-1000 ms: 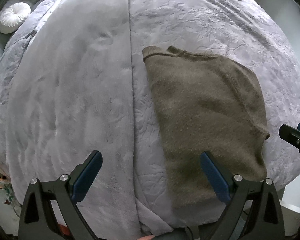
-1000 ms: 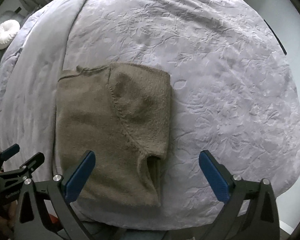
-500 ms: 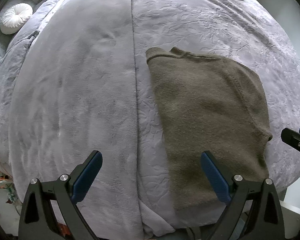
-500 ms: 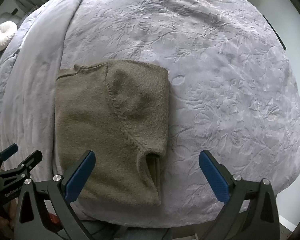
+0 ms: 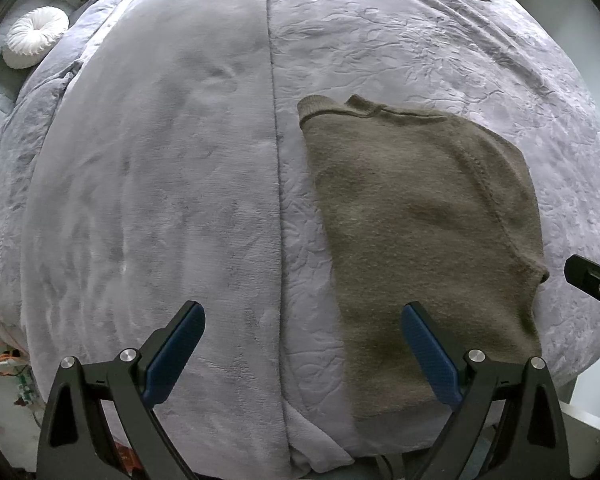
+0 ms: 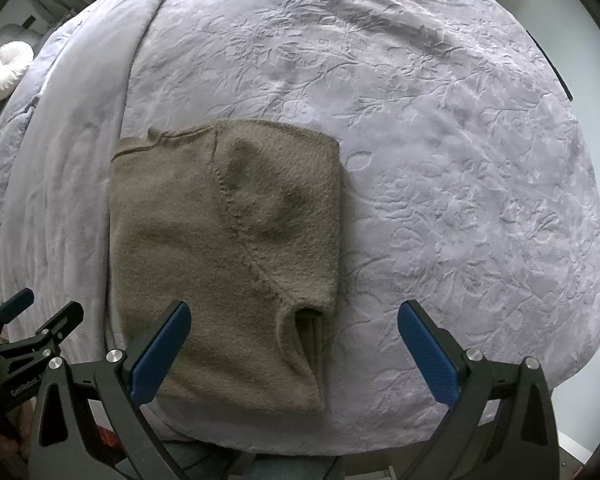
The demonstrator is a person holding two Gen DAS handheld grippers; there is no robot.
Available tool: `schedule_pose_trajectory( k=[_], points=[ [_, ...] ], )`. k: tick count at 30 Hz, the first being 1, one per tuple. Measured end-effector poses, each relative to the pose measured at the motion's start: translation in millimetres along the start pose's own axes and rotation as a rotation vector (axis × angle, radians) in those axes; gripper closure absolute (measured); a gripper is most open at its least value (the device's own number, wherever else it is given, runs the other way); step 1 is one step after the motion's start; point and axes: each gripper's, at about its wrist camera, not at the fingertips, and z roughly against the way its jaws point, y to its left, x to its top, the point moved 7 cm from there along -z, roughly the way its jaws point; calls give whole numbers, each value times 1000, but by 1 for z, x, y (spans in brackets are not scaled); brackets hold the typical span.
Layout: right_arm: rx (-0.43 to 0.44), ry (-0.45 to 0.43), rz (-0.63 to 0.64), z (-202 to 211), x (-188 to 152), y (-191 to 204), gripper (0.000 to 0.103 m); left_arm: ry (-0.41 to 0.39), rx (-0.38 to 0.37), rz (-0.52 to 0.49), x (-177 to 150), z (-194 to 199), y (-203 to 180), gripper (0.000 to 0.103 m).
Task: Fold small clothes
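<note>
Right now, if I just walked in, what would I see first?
You'd first spot the brownish-green sweater, partly folded, lying flat near the front edge of the lilac bedspread. Next come the blue-padded grippers, the left gripper and right gripper, both open and holding nothing. Far off on the left sits a round white cushion.

We can read only one marking, white lettering that looks like "GenRobot" with further characters cut off, printed on the black body of the left gripper (image 6: 28, 320) where it shows at the lower left edge of the right wrist view.
</note>
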Motion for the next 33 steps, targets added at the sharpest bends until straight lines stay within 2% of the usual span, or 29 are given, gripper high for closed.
schedule_pose_trajectory(
  k=[33],
  points=[
    [-5,3,6,-2,3,3,0,8,7,3,1,-1,4,4]
  ],
)
